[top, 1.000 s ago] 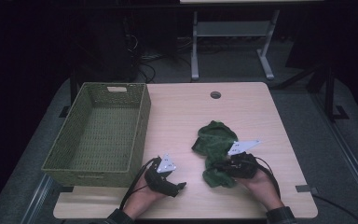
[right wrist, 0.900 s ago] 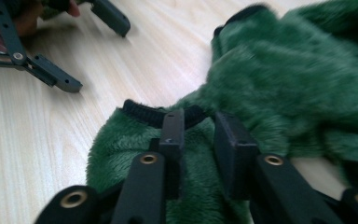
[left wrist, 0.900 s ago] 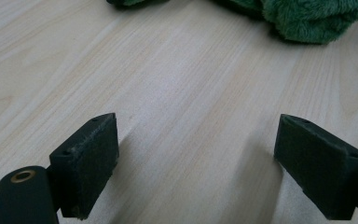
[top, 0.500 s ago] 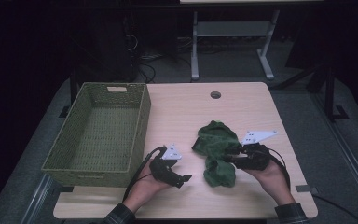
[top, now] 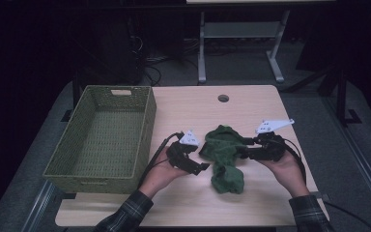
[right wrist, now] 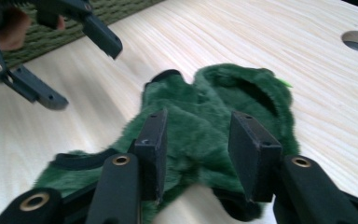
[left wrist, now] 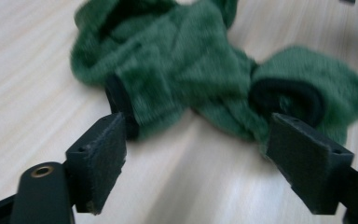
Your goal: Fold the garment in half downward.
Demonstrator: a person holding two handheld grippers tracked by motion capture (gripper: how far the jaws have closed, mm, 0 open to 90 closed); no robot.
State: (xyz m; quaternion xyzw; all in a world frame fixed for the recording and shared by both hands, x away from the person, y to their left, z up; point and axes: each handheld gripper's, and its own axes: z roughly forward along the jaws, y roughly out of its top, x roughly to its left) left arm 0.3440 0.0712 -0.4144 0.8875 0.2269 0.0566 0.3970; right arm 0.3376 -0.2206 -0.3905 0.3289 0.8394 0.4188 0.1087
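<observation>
A crumpled dark green fuzzy cloth point(top: 222, 150) with black trim lies on the wooden table point(top: 251, 111), near its front. My left gripper point(top: 202, 157) sits just left of the cloth, jaws spread wide. In the left gripper view the cloth point(left wrist: 182, 70) lies just ahead of the left gripper point(left wrist: 203, 163), not touching its pads. My right gripper point(top: 240, 152) reaches in from the cloth's right side. In the right gripper view the right gripper point(right wrist: 200, 151) stands open, its jaws either side of a fold of the cloth point(right wrist: 205, 116). The left gripper point(right wrist: 81, 70) also shows there.
An empty olive woven basket point(top: 147, 125) stands at the table's left side, close to my left hand; its wall point(right wrist: 121, 9) shows beyond the left gripper. A round cable hole point(top: 223, 98) sits near the table's far edge. A metal stand is behind the table.
Both hands have moved away from the table's front edge. The left gripper has come up beside the cloth, and the right has slid right and farther along the cloth's right side.
</observation>
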